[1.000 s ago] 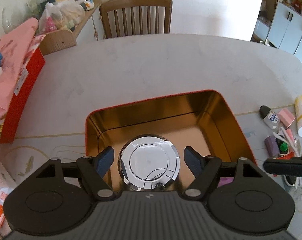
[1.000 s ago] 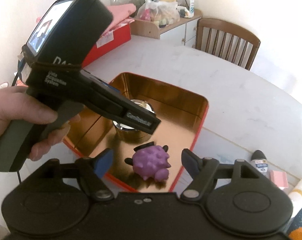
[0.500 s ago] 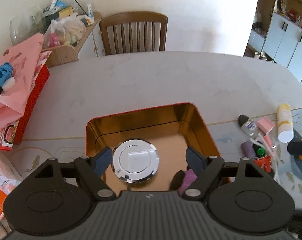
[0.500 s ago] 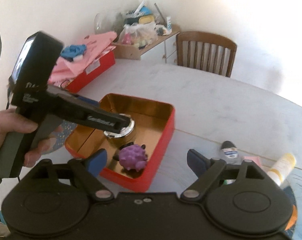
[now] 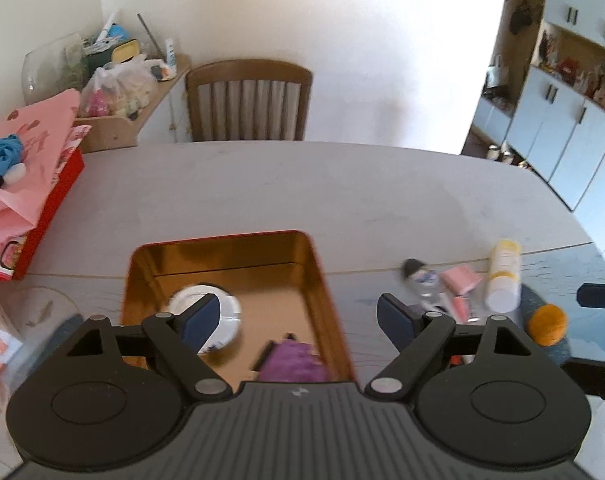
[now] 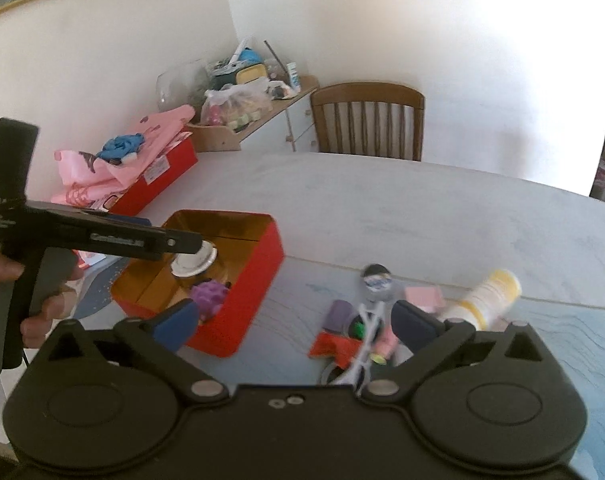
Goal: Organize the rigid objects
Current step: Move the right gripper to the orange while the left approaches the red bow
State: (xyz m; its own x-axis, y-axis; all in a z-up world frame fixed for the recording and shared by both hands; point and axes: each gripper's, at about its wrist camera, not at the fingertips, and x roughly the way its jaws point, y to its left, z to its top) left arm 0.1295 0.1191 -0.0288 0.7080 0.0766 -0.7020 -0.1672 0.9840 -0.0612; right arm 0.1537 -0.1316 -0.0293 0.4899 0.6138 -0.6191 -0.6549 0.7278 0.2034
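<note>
A red tin with a gold inside (image 5: 322,276) (image 6: 258,264) stands on the table. In it lie a round silver lid (image 5: 226,308) (image 6: 192,264) and a purple spiky toy (image 5: 294,364) (image 6: 210,294). My left gripper (image 5: 298,316) is open and empty above the tin's near side; its body (image 6: 102,236) shows in the right wrist view. My right gripper (image 6: 294,318) is open and empty, above the table between the tin and a pile of small items (image 6: 366,320).
The pile right of the tin holds a yellow-capped white bottle (image 5: 502,276) (image 6: 482,296), a pink block (image 5: 460,280), a small dark-capped bottle (image 5: 416,274) and an orange ball (image 5: 546,324). A red box with pink cloth (image 5: 30,184) stands at the left. A wooden chair (image 5: 248,104) is behind the table.
Both grippers have risen and pulled back from the tin. The left one has let go of the silver lid, which now lies in the tin. The right view has swung toward the pile.
</note>
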